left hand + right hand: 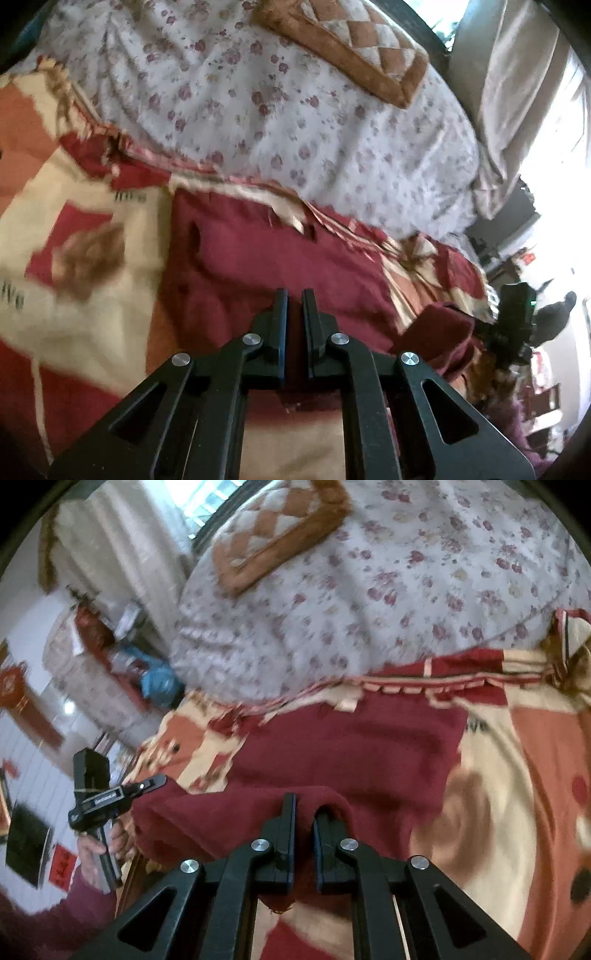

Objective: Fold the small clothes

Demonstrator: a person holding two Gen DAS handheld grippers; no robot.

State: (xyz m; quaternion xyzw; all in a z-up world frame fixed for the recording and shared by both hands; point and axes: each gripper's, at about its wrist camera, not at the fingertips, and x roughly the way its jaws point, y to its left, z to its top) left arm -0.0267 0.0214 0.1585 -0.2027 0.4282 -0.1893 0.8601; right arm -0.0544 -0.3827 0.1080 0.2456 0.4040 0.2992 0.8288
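Nearest in the left wrist view, the left gripper (294, 295) has its two black fingers drawn close together with dark red cloth between them, pinching the dark red garment (280, 258). From here the garment lies spread on the patterned blanket (92, 206), which is cream, orange and red with a brown leaf motif at the left. At the right edge of the same view, the other gripper appears small and dark, with a raised fold of the garment bunched just beside it.

In the right wrist view, the right gripper (304, 805) likewise has its fingers nearly together, with a lifted edge of the dark red garment (351, 753) draped over and between them; it is pinching that edge. The rest of the garment stretches away flat on the patterned blanket (517, 775). At the left, the left gripper (159, 780) grips another raised edge of the garment, and the person's hand (99, 843) holds its handle.

Beyond the blanket's fringed far border lies a white floral bedsheet (258, 110), and on it, farthest away, a brown and cream checked cushion (351, 44). Pale curtains (517, 92) hang at the far right beside a bright window.
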